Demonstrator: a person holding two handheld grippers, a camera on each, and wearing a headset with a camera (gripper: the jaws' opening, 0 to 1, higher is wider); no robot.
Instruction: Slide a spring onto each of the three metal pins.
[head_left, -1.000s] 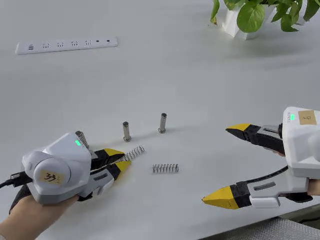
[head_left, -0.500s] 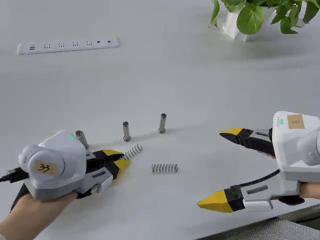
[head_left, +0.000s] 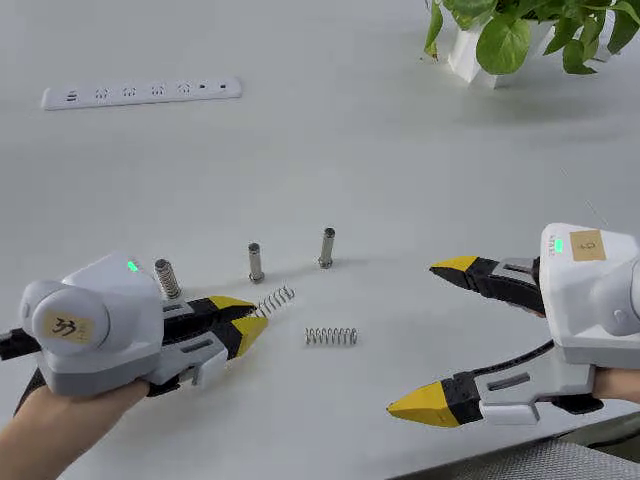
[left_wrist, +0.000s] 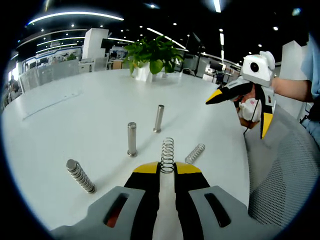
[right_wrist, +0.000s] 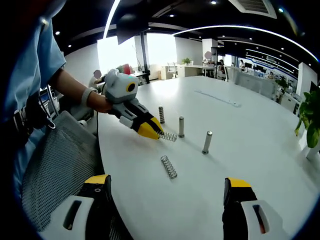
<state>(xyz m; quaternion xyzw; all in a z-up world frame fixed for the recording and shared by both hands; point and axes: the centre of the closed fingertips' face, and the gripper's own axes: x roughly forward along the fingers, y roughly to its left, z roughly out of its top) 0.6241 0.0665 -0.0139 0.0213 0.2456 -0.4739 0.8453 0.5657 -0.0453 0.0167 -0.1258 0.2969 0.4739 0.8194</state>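
Three pins (head_left: 256, 262), three springs (head_left: 331, 336), one power strip (head_left: 140, 92), one plant (head_left: 520, 30)

White power strip (head_left: 140, 92) far left on the pale table (head_left: 400, 180), potted plant (head_left: 510, 35) far right

Tabletop (head_left: 420, 170) open beyond pin row (head_left: 256, 262) — loose spring (head_left: 331, 336) lies just before it.

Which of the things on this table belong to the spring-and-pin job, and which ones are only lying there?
Belong to the job: pin already wearing a spring; middle bare pin; end bare pin; held spring in the left gripper; loose spring lying flat.
Just lying about: power strip; potted plant.
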